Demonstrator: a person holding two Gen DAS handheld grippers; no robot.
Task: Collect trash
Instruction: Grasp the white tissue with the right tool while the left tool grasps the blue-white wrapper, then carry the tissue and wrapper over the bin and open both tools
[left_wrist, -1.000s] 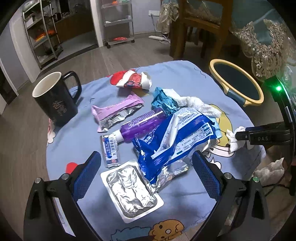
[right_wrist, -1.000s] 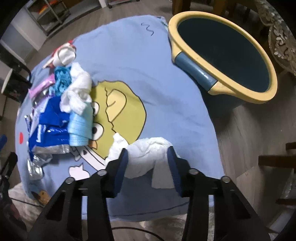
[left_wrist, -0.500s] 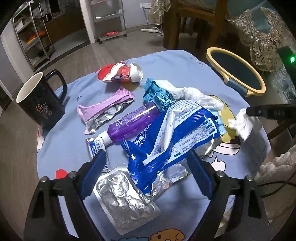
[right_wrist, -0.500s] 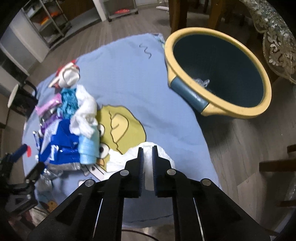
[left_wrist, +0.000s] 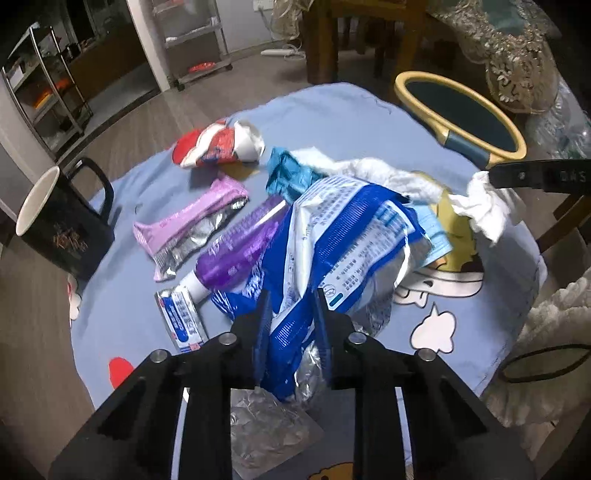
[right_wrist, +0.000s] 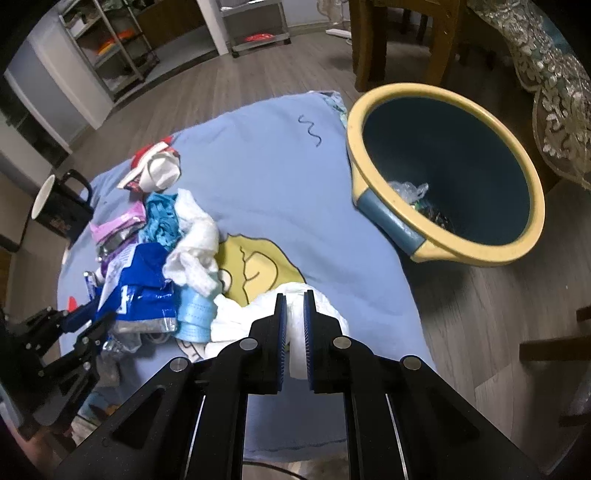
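Observation:
My left gripper (left_wrist: 290, 325) is shut on the blue-and-white foil bag (left_wrist: 343, 236), which lies in the trash pile on the blue cloth. My right gripper (right_wrist: 294, 325) is shut on a crumpled white tissue (right_wrist: 314, 306) and holds it just above the cloth; it also shows in the left wrist view (left_wrist: 484, 206). The yellow-rimmed bin (right_wrist: 447, 177) stands to the right of the table with some trash inside. The left gripper also shows in the right wrist view (right_wrist: 92, 325).
On the cloth lie a purple bottle (left_wrist: 236, 254), a pink wrapper (left_wrist: 192, 229), a red-and-white wrapper (left_wrist: 218, 147), a teal wrapper (left_wrist: 288, 173), more white tissue (left_wrist: 384, 173), a foil tray (left_wrist: 266, 432) and a small sachet (left_wrist: 181, 321). A black mug (left_wrist: 59, 218) stands at the left edge.
My left gripper has moved forward and closed on the blue foil bag. My right gripper closed on the white tissue and lifted it away from the cloth.

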